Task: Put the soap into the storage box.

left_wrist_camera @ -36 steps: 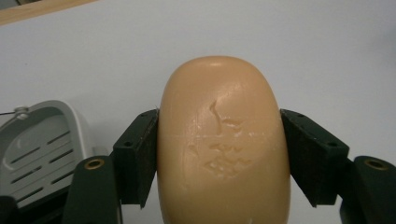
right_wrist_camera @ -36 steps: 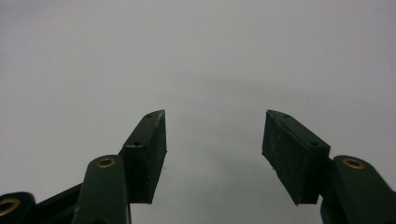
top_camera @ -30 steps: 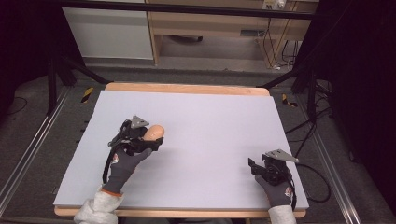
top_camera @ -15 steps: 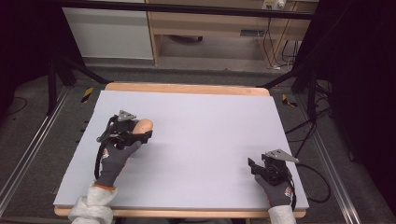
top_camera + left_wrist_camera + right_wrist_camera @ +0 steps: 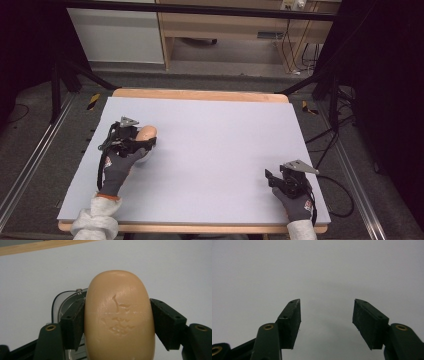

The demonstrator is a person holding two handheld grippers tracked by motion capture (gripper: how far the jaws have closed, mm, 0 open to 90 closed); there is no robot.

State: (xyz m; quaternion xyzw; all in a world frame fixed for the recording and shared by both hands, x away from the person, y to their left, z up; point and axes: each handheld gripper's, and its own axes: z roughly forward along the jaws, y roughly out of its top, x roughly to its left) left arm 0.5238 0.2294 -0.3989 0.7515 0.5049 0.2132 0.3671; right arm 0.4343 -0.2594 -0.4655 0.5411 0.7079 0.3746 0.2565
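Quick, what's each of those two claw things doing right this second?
Left gripper: jaws shut on the tan soap bar.
Right gripper: jaws open, nothing between them, over the grey table top.

Left gripper (image 5: 117, 322): its two black jaws rise from the bottom of the view, one at each side, and press against the flanks of a tan object.
Tan object (image 5: 119, 317): smooth, rounded and oval like a bar of soap, standing on end between the jaws; its front face carries a faint embossed mark, too shallow to read.
Clear piece (image 5: 66, 298): a transparent curved rim with a small metal screw at its top, showing behind the jaw at the view's left, partly hidden by the tan object.
Tabletop (image 5: 37, 277): pale grey-white surface behind everything.
Wooden edge (image 5: 37, 246): a light strip along the tabletop's far edge, top left of the view.
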